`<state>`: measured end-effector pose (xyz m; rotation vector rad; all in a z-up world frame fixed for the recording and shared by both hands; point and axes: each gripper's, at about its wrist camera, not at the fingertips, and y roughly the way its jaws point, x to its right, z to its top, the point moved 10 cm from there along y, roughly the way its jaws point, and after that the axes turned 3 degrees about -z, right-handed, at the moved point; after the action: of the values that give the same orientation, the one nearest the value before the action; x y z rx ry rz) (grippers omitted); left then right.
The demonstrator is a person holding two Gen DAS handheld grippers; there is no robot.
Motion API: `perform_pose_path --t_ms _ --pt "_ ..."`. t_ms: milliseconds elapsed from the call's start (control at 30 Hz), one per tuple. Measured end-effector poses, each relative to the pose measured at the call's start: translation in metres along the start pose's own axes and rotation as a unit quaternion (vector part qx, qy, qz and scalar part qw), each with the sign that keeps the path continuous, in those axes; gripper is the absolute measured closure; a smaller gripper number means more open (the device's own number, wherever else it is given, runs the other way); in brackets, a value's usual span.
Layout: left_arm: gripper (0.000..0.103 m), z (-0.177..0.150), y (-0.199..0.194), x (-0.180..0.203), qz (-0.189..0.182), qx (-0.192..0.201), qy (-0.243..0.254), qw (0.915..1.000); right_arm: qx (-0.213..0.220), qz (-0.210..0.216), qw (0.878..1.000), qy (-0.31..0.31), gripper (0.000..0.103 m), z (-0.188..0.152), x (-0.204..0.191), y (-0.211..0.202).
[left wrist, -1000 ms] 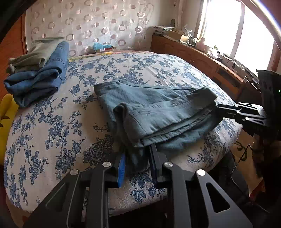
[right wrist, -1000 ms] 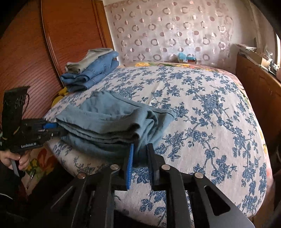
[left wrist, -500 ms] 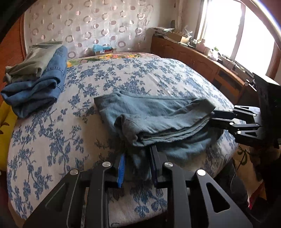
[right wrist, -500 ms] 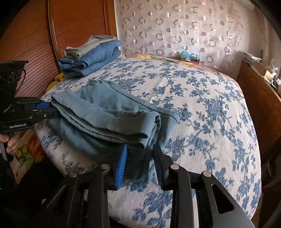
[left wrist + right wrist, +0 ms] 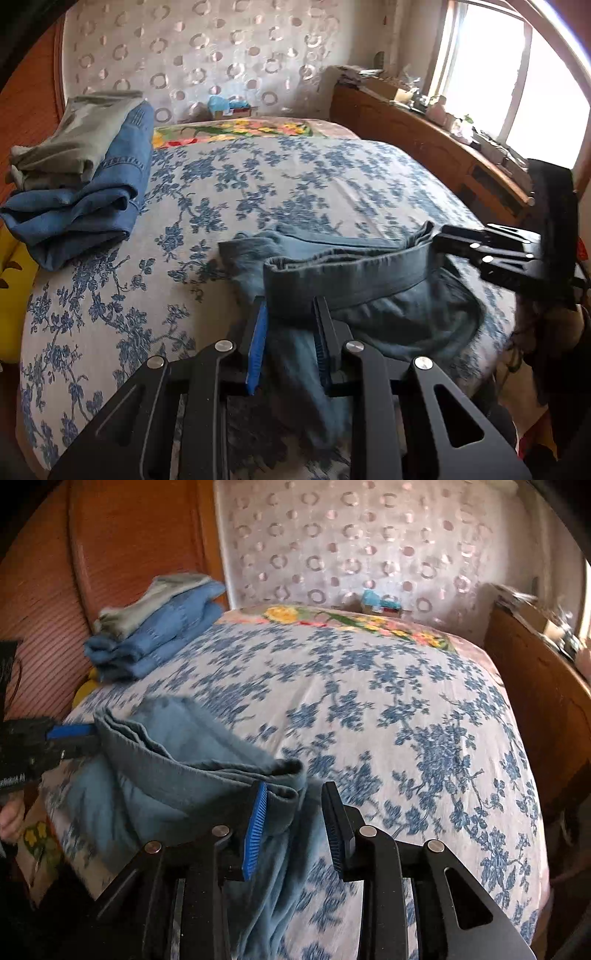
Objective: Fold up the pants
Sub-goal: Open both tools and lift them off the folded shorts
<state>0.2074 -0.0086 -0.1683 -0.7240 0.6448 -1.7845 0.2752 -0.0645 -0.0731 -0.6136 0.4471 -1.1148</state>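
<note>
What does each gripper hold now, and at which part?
The left gripper is shut on the grey-blue pants, at one end of their folded edge. The right gripper has just been opening; cloth lies between its jaws, unpressed.

The grey-blue cotton pants [image 5: 369, 273] sit bunched at the near edge of the floral-print bedspread [image 5: 280, 184], and a stack of folded denim jeans [image 5: 85, 192] sits far back-left by the wooden headboard [image 5: 122, 550].

Two close wrist views, downward over one bed [image 5: 295, 192].
</note>
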Motion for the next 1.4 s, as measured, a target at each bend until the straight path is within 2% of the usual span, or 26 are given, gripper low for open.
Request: perform_pose_path --t_ms 133,333,533,667,700,733,900,1033,1200,1233,1267,1400 --pt "0.078 0.003 0.009 -0.008 0.007 -0.002 -0.008 0.9999 0.010 -0.002 0.999 0.031 0.071 0.005 0.005 0.002" --pt "0.078 0.004 0.011 -0.007 0.006 0.000 -0.010 0.9999 0.007 0.018 1.000 0.017 0.071 0.002 0.001 -0.002" --pt "0.078 -0.001 0.013 -0.005 0.006 -0.003 -0.006 1.0000 -0.033 0.029 0.999 -0.011 0.071 0.000 -0.001 0.016" --pt "0.078 -0.003 0.013 -0.007 0.009 -0.003 -0.007 0.9999 -0.054 0.046 0.997 -0.005 0.072 0.006 -0.004 0.030" --pt "0.078 -0.003 0.013 -0.008 0.011 -0.003 -0.007 0.9999 -0.052 0.052 0.997 -0.005 0.086 0.009 -0.004 0.030" --pt "0.078 -0.003 0.013 -0.008 0.012 -0.002 -0.007 0.9999 -0.049 0.057 0.997 -0.008 0.093 0.014 -0.006 0.031" --pt "0.078 0.001 0.008 -0.010 0.015 0.010 -0.012 0.9998 -0.005 0.049 0.998 -0.024 0.098 0.037 -0.010 0.017" --pt "0.078 0.004 0.002 -0.009 0.010 0.021 -0.017 0.9996 0.024 0.021 0.999 -0.037 0.098 0.052 -0.011 0.013" --pt "0.077 0.004 0.000 -0.005 0.004 0.021 -0.009 0.9997 -0.003 0.012 0.999 -0.037 0.098 0.041 -0.012 0.031" --pt "0.065 0.003 0.000 -0.004 0.003 0.021 -0.008 0.9997 -0.006 0.010 0.999 -0.035 0.097 0.041 -0.013 0.033" --pt "0.060 0.003 -0.001 -0.003 -0.001 0.025 -0.008 0.9996 -0.006 0.010 0.999 -0.032 0.091 0.040 -0.012 0.032" --pt "0.060 -0.001 -0.003 -0.001 -0.005 0.024 -0.012 0.9996 0.005 0.008 1.000 -0.019 0.073 0.038 -0.009 0.012"
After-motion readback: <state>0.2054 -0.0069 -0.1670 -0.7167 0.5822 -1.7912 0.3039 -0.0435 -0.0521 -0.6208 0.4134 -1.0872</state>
